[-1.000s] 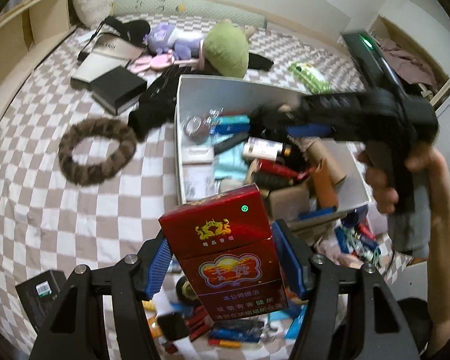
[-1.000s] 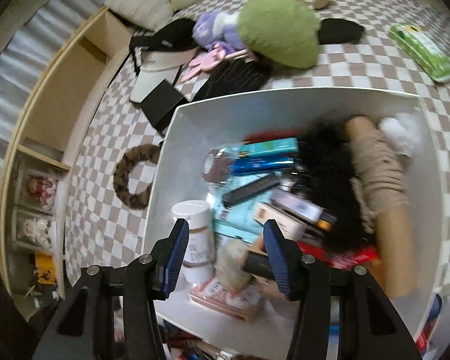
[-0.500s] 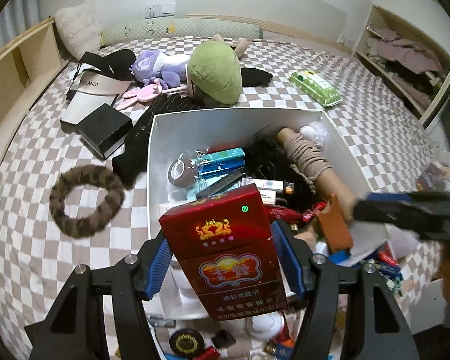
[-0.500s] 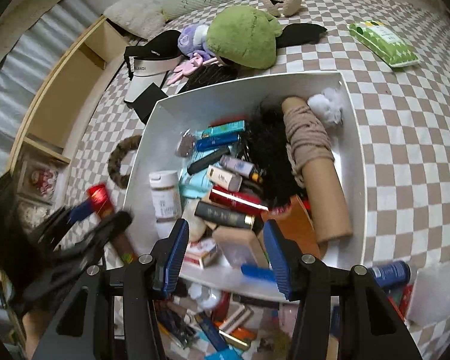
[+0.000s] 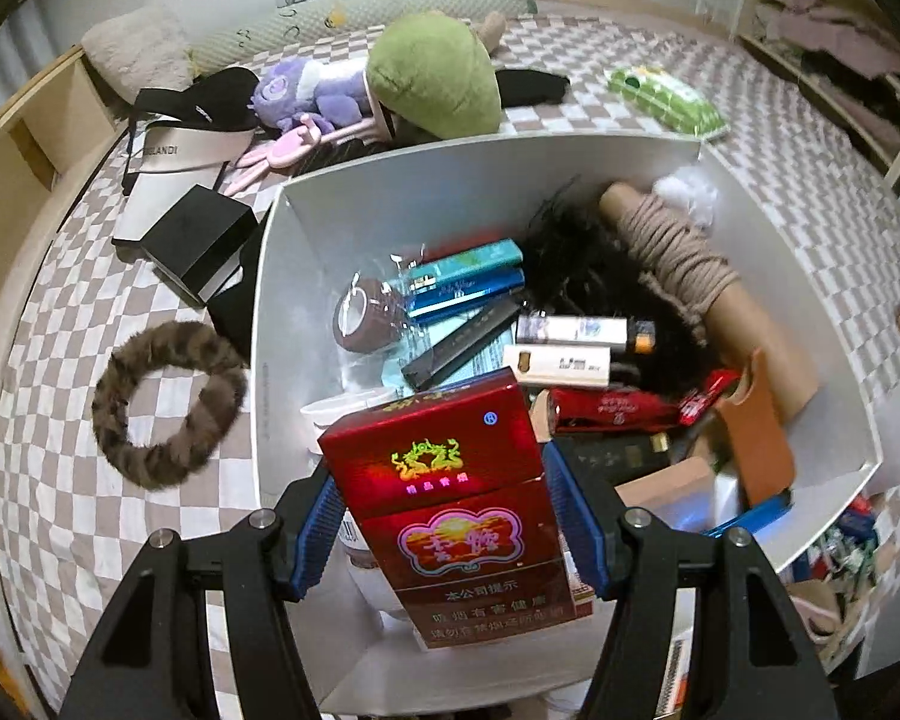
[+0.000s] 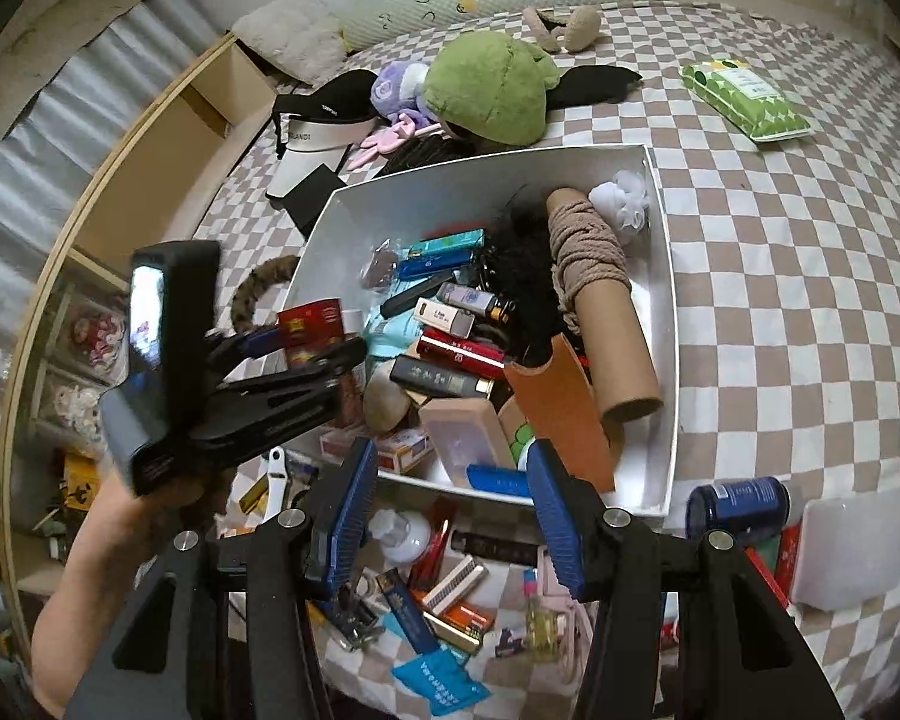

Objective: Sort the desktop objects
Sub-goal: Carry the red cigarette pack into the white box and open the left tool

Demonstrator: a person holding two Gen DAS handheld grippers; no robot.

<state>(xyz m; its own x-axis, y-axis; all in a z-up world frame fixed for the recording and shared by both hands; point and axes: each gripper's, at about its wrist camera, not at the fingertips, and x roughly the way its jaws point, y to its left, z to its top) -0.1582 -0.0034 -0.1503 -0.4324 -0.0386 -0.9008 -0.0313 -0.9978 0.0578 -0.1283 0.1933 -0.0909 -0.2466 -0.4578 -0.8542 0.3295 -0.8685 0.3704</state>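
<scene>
The left gripper (image 5: 447, 531), held in a bare hand (image 6: 168, 483) at the left edge of the right wrist view, points steeply down over the near-left corner of a white box (image 5: 270, 276) on a checked bedspread (image 5: 60, 360). Its blue pads (image 5: 318, 531) pinch a red cigarette pack (image 5: 450, 504) by its two narrow sides; the pack stands upright between them, its lid end sticking out beyond the fingertips and hanging over the box's contents. From the right wrist view the same pack (image 6: 312, 324) shows as a red block at the tips of the left gripper (image 6: 306, 339), just inside the box's left wall (image 6: 312, 252).

The right gripper (image 6: 453, 507) also tilts down, poised above the near rim of the box. Its fingers (image 6: 552, 510) stand apart with nothing between the pads; below them lie a blue tube (image 6: 498, 480) in the box and loose clutter on the bedspread.

Inside the box sit a cardboard tube (image 5: 744, 312) wound with cord, a black feathery clump (image 5: 576, 264), teal and blue packets (image 5: 462, 279), a roll of brown tape (image 5: 369, 315), white lighters (image 5: 570, 348) and a brown leather sleeve (image 5: 756, 426). Outside it, to the left, lie a furry ring (image 5: 162, 396) and a black case (image 5: 201, 243); beyond it are a green plush (image 5: 435, 75) and a pack of wipes (image 5: 666, 99).
</scene>
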